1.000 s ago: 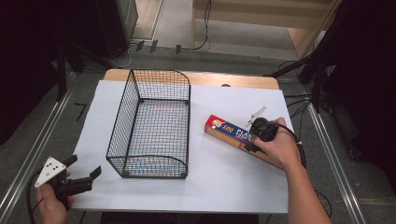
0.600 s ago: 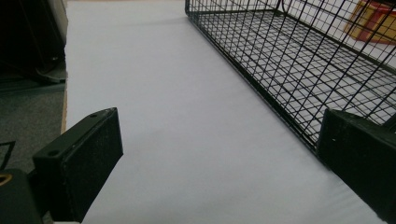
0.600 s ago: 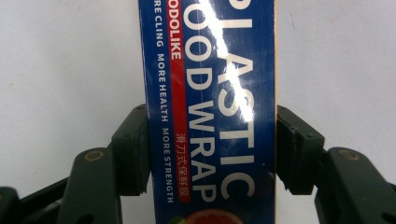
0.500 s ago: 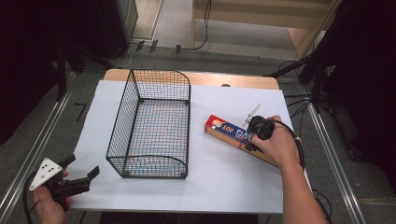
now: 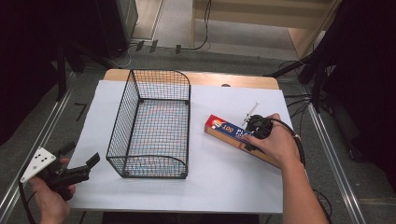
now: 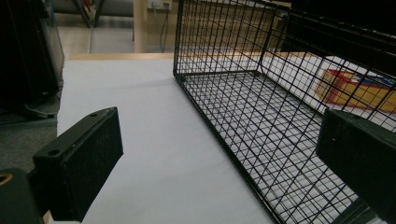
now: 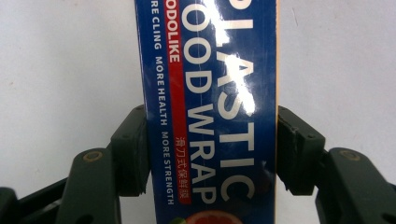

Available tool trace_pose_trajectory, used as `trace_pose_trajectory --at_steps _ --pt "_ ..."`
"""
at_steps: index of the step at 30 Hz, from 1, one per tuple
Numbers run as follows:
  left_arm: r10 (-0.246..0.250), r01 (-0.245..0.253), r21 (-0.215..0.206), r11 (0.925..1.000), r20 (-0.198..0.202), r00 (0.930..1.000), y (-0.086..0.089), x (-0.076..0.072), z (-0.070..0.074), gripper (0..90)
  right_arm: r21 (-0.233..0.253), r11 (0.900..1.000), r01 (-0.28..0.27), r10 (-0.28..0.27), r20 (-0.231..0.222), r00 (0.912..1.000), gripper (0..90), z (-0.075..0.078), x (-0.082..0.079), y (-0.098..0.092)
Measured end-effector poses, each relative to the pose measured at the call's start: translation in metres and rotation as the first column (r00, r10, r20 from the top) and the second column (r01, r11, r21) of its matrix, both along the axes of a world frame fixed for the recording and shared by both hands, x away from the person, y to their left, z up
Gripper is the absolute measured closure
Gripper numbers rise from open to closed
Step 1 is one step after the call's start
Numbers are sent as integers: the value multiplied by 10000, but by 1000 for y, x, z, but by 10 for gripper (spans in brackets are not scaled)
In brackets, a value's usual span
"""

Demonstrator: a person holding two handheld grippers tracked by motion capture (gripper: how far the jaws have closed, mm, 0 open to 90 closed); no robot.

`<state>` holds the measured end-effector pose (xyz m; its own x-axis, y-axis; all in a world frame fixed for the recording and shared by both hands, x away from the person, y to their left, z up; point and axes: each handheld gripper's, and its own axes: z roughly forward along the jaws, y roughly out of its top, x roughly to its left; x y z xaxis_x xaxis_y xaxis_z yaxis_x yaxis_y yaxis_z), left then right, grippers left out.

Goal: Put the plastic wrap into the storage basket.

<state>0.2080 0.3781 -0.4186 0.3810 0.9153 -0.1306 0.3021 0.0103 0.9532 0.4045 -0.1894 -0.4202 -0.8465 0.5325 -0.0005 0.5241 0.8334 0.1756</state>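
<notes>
Pinching the plastic wrap box (image 7: 212,112) across its narrow width near the desk's right edge, your right hand-held gripper (image 7: 212,154) is getting a solid lifting grip; left hand-held gripper (image 6: 224,154) is idling spread beside the wire basket (image 5: 154,126).

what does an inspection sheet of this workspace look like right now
surface: white sheet over a wooden table, flat and clean
job's things: plastic wrap box lying flat, right of the wire basket; the basket stands upright with nothing in it
clutter: nothing seen
grippers: right gripper has its jaws on both long sides of the box, which lies on the sheet; left gripper is held at the sheet's near left corner, jaws wide apart, pointing at the basket
cables: a black cable loops from the right gripper past the wrist; more cables run on the floor beyond the table
surroundings: metal rails along both sides, dark equipment stands, wooden furniture behind
</notes>
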Motion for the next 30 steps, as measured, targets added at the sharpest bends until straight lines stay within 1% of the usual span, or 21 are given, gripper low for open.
trace_pose_trajectory --at_steps 1,2,3,4,6,7,8,9,10,11,12,14,16,17,20,22,23,24,27,28,30 --pt "-75 76 -166 9998 70 9999 2 -3 -2 21 -7 10000 17 -17 -27 10000 394 0 0 0" --pt "-75 76 -166 9998 70 9999 2 -3 -2 39 -7 10000 17 -17 -27 10000 394 0 0 0" --pt "-213 217 -300 9993 111 9997 4 -5 -5 46 -4 10000 27 -27 -26 10000 393 0 0 0" --pt "-521 524 -270 9983 91 9986 6 -9 -7 46 -4 10000 64 -64 -59 10000 392 0 1 0" --pt "-553 555 -202 9983 109 9984 6 -10 -6 63 -73 9999 113 -114 -144 9998 391 0 2 1" --pt "-551 552 -42 9985 160 9984 6 -16 -2 96 -155 9998 112 -115 -183 9998 390 0 2 2" --pt "-736 738 -80 9972 223 9970 6 -19 -1 120 -202 9997 146 -150 -178 9997 389 -1 2 4" --pt "-929 931 -70 9956 261 9953 5 -21 -2 124 -269 9995 140 -144 -181 9997 387 -2 3 5" --pt "-929 931 -70 9956 261 9953 5 -21 -2 116 -269 9995 140 -144 -181 9997 387 -2 3 5" --pt "-1173 1171 90 9931 320 9926 3 -24 -3 103 -406 9991 135 -142 -183 9997 385 -5 3 8" --pt "-1172 1169 99 9931 300 9927 2 -24 -3 95 -515 9985 159 -169 -203 9997 386 -6 4 9" --pt "-1139 1137 62 9935 256 9932 2 -23 -5 67 -549 9982 233 -248 -270 9993 392 -7 5 11" --pt "-1229 1227 85 9924 210 9922 3 -23 -6 33 -615 9979 197 -215 -290 9993 394 -6 5 12" --pt "-1508 1507 66 9886 241 9883 4 -23 -7 18 -691 9975 129 -146 -237 9996 400 -5 5 12" --pt "-1708 1696 302 9851 430 9844 3 -26 -4 17 -541 9985 79 -90 -202 9998 407 -5 4 11" --pt "-1929 1900 503 9805 591 9794 0 -27 -2 17 -398 9992 99 -105 -148 9998 408 -4 5 10" --pt "-1980 1942 621 9790 617 9783 -1 -28 -1 13 -336 9993 154 -159 -133 9998 408 -3 5 11" --pt "-2124 2080 701 9756 631 9751 -3 -28 0 9 -343 9994 82 -86 -94 9999 409 -2 5 11" --pt "-2258 2201 995 9704 491 9729 -7 -27 -2 0 -369 9993 -116 113 -71 9999 409 3 5 13" --pt "-2287 2237 1004 9695 414 9726 -7 -27 -2 0 -415 9990 -158 157 -29 9999 409 5 5 13" --pt "-2283 2240 936 9701 380 9729 -8 -27 -3 0 -382 9991 -169 170 31 9999 409 8 4 14"
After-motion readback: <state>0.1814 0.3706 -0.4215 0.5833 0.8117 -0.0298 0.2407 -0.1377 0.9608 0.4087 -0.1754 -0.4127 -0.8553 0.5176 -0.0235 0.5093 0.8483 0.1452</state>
